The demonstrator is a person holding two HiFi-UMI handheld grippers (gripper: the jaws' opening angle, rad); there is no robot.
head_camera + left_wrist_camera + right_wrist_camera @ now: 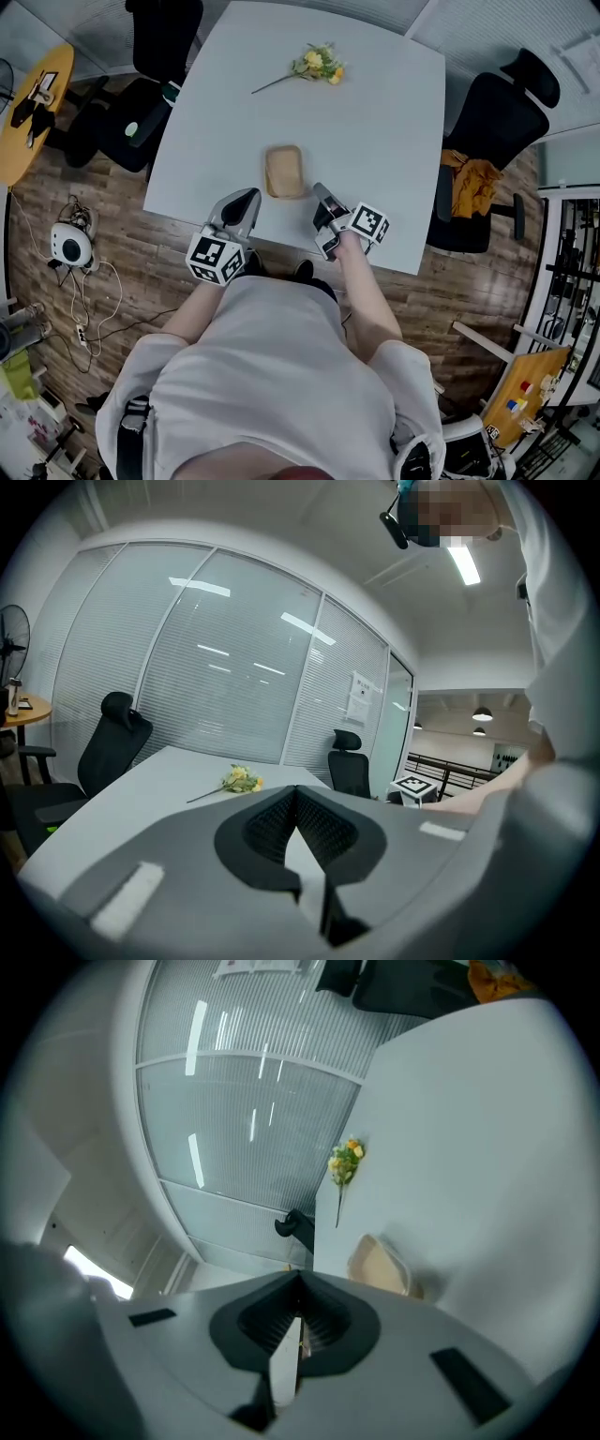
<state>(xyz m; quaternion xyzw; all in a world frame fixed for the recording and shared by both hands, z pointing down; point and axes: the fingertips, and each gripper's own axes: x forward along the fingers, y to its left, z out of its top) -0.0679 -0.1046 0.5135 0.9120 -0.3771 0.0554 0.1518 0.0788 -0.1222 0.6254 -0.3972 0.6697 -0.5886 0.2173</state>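
Closed left claw (250,196) and closed right claw (320,189) flank an empty tray (284,172); the left gripper view catches the flower (241,780), not the tray.

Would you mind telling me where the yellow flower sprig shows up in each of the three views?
Head view: yellow flower sprig at top centre, near the far edge.
Left gripper view: sprig left of centre, just above the jaws.
Right gripper view: sprig above centre, stem pointing down.
Shared landmark: the white table it lies on.
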